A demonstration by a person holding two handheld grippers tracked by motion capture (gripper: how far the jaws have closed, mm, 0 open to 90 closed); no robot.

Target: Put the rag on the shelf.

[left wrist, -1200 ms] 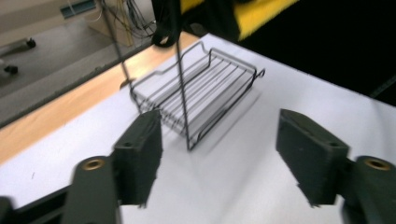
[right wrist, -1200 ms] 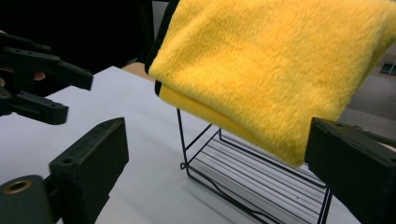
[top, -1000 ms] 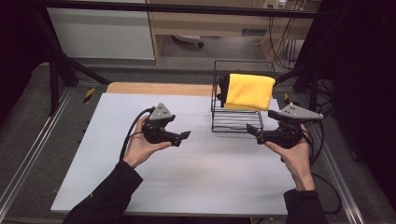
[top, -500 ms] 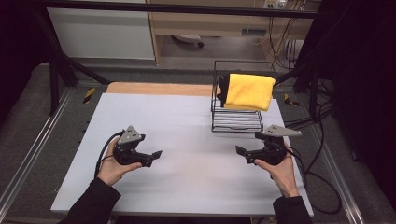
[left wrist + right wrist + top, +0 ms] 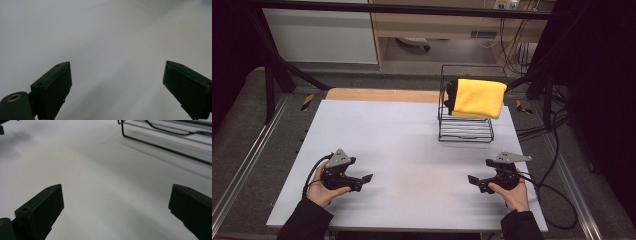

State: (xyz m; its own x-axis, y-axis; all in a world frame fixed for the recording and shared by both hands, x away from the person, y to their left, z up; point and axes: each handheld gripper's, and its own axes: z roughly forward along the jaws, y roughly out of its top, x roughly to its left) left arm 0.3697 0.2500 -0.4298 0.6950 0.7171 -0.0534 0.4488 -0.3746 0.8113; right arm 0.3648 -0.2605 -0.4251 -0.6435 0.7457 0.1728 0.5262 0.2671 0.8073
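A yellow cloth hangs over the top of a black wire rack at the table's back right. My left gripper rests low over the pale table at the front left, held in a hand, jaws wide open and empty. At the front right my right gripper points left, also open with nothing between its jaws. The rack's base wires run across the top right of the right gripper view.
A wooden strip runs along the table's back edge. Cables trail off the right side of the table. Metal rails border the table on the left, and a dark frame stands behind.
Both hands have drawn the grippers back toward the table's front edge, away from the rack. The cloth and rack have not moved.
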